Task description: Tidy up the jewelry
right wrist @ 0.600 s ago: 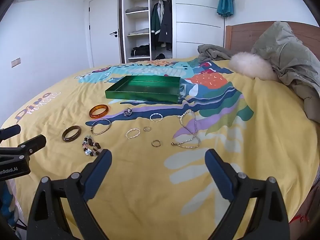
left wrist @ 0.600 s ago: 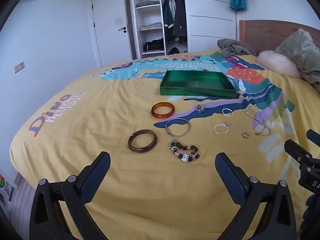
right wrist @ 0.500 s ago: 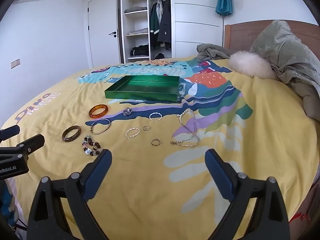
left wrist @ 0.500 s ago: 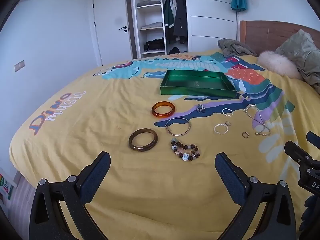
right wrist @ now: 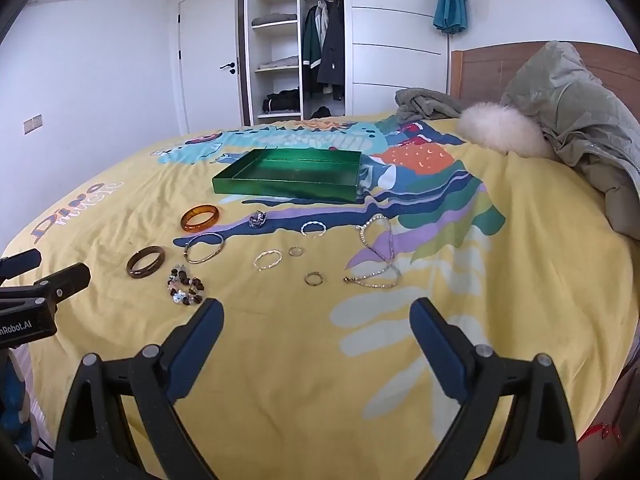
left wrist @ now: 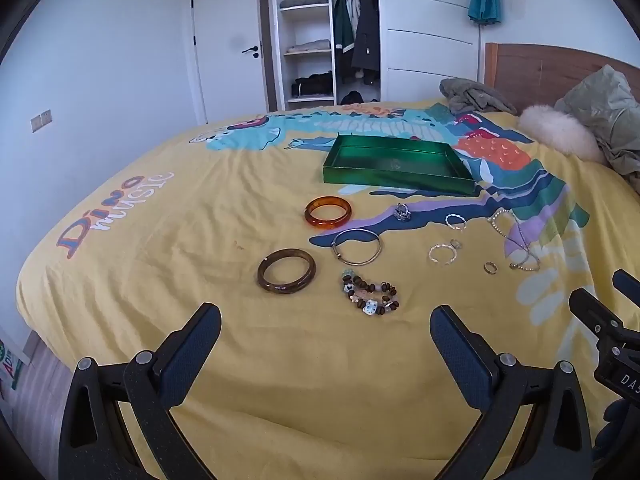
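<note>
Nothing is picked up yet: the jewelry lies loose on the bed, well short of the empty green tray, so starting with a chunky piece like the brown bangle seems wise, gripping across its rim. The thin rings look hard to pinch, though they are small here. The left claw and right claw hover tilted down, jaws wide apart and empty.

- The yellow bedspread bears "Dino" in orange-blue letters with an unclear white word beside.
- Left gripper body: partial white "nRobot.AI".
- Right gripper body: partial "DAS".
</note>
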A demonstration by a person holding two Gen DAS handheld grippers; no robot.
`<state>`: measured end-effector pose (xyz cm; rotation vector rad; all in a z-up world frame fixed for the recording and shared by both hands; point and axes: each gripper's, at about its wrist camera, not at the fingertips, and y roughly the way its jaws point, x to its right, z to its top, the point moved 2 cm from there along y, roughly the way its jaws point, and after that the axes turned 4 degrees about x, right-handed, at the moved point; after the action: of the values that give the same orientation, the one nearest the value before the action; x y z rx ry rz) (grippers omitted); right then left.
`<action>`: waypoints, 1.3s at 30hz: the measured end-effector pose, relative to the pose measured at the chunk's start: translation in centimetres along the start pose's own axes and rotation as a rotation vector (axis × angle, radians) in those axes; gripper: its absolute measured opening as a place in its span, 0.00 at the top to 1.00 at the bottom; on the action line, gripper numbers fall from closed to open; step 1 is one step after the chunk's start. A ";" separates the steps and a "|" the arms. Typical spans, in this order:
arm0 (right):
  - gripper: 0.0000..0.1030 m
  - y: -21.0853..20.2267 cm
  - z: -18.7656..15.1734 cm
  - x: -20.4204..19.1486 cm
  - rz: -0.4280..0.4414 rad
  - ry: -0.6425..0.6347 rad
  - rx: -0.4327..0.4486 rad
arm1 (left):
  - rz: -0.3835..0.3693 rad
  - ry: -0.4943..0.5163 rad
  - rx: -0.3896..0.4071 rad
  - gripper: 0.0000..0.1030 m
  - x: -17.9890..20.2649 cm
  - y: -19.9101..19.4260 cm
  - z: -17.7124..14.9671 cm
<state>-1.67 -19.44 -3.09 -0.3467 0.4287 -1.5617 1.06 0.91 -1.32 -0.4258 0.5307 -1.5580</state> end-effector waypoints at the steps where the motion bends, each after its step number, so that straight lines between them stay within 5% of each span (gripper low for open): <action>1: 0.08 -0.1 0.1 0.0 -0.002 -0.002 0.002 | 0.001 0.000 -0.003 0.00 0.0 0.0 0.0; 39: 0.08 1.8 0.6 1.7 -0.061 0.012 -0.082 | 0.067 -0.005 0.020 0.00 1.7 0.4 1.2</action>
<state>0.08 -21.22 -3.49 -0.4174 0.4963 -1.6095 1.91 -0.88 -0.66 -0.3927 0.5204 -1.4962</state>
